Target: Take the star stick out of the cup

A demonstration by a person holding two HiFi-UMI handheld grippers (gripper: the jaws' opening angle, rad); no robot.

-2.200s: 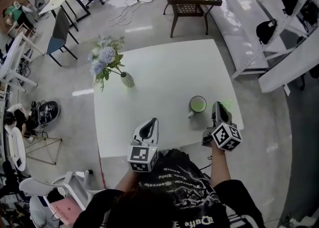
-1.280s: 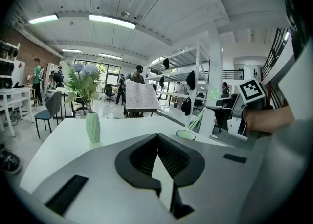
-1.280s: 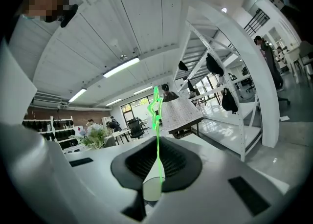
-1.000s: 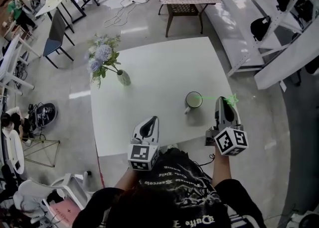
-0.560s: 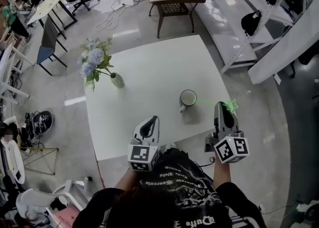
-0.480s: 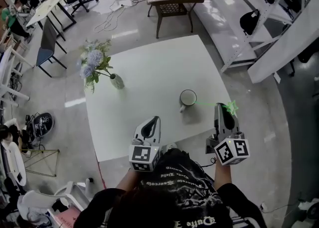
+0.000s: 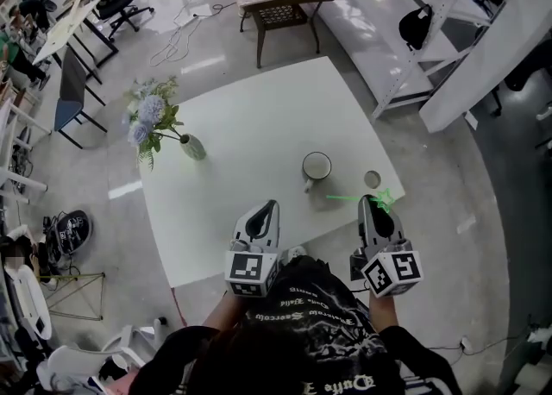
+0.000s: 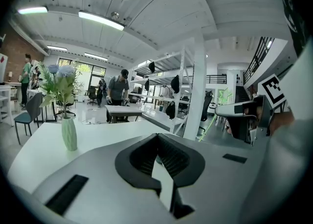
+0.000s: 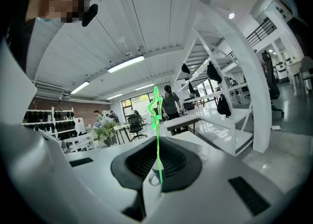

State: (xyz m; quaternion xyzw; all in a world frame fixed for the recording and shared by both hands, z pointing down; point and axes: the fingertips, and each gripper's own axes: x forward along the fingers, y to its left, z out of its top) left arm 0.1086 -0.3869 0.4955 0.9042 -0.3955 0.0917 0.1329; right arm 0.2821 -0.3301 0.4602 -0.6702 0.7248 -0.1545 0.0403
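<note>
holding the star stick [image 7: 354, 198] clamped in its fingers, the right gripper [image 7: 371, 205] has drawn back from the cup [image 7: 316, 166] toward the person. a moment earlier the thin green stick ran from the cup's rim across to the gripper. now, in the head view, its bare end stops short of the cup, with a strip of white bench [image 7: 250, 117] showing between them. judging by that gap, the stick is out of the cup and the task is all but done.

in the right gripper view the fingers are closed on the lower part of the stick, which rises between them with the green star at the top. the white cup shows just beyond the fingertips.

the left gripper [image 7: 261, 214] hangs near the front edge of the bench, well apart from the cup, its fingers together with nothing between them. both grippers are held out in front of the person's chest, pointing forward over the bench and tilted a little downward, with their marker cubes nearest the body. a vase of flowers [image 7: 191, 147] stands untouched at the bench's far left.
</note>
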